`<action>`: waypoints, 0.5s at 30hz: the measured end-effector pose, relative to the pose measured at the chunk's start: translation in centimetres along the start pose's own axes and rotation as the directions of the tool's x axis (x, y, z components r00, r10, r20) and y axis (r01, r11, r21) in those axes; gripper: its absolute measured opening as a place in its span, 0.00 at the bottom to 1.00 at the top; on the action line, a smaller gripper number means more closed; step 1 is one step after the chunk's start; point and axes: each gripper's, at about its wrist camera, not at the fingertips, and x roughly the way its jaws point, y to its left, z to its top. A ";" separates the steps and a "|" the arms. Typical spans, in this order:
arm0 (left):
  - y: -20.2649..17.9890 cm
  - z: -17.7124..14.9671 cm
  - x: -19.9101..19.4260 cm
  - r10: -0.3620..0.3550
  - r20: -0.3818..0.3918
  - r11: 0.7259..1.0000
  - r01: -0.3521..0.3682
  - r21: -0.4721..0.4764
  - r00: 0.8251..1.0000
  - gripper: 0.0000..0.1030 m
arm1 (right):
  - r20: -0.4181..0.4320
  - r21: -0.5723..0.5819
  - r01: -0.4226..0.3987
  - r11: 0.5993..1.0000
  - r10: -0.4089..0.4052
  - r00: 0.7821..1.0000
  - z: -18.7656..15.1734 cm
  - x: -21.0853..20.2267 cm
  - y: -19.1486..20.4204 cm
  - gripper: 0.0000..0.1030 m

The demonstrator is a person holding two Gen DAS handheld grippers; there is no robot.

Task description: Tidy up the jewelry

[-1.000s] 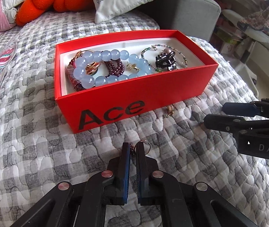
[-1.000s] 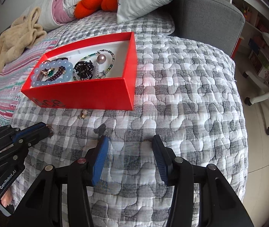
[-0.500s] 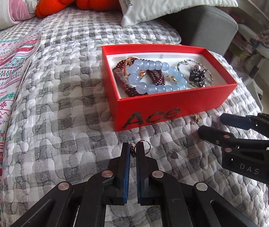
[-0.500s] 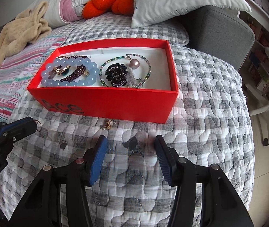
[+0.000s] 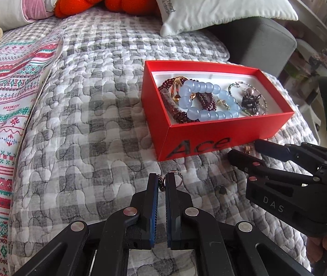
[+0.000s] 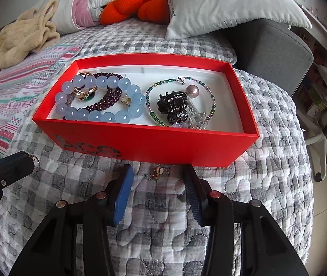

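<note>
A red box marked "Ace" sits on the checked quilt and holds a blue bead bracelet, dark red beads, a gold ring, a black hair claw and a thin beaded necklace. The box also shows in the right wrist view. My left gripper is shut on a small ring with a dark stone, held above the quilt left of the box front; it also shows in the right wrist view. My right gripper is open, its fingers either side of a small gold earring lying on the quilt against the box front.
White pillow, orange plush and a beige towel lie at the back of the bed. A grey armrest stands behind the box. The bed edge drops off on the right, with a chair base beyond.
My right gripper has moved forward to the box front and now straddles the earring. My left gripper, still holding the ring, has shifted left, so the box sits further right in its view.
</note>
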 end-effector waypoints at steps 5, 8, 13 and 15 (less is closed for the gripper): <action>0.1 -0.1 0.1 0.003 -0.009 1.000 -0.003 0.004 1.000 0.00 | -0.004 -0.011 -0.017 1.000 0.017 1.000 0.0 -0.2 -0.2 0.23; 0.1 -0.3 0.1 0.002 -0.014 1.000 -0.002 0.004 1.000 0.00 | -0.008 -0.015 -0.030 0.999 0.030 1.000 0.0 -0.2 -0.3 0.14; -0.1 -0.4 0.1 -0.006 -0.023 1.000 0.006 0.007 1.000 0.00 | -0.021 0.000 -0.068 0.998 0.068 0.997 0.0 -0.5 -1.1 0.09; -0.2 -0.5 0.2 -0.008 -0.028 1.000 0.008 0.007 1.000 0.00 | -0.028 0.016 -0.092 0.996 0.092 0.995 0.0 -0.6 -1.5 0.08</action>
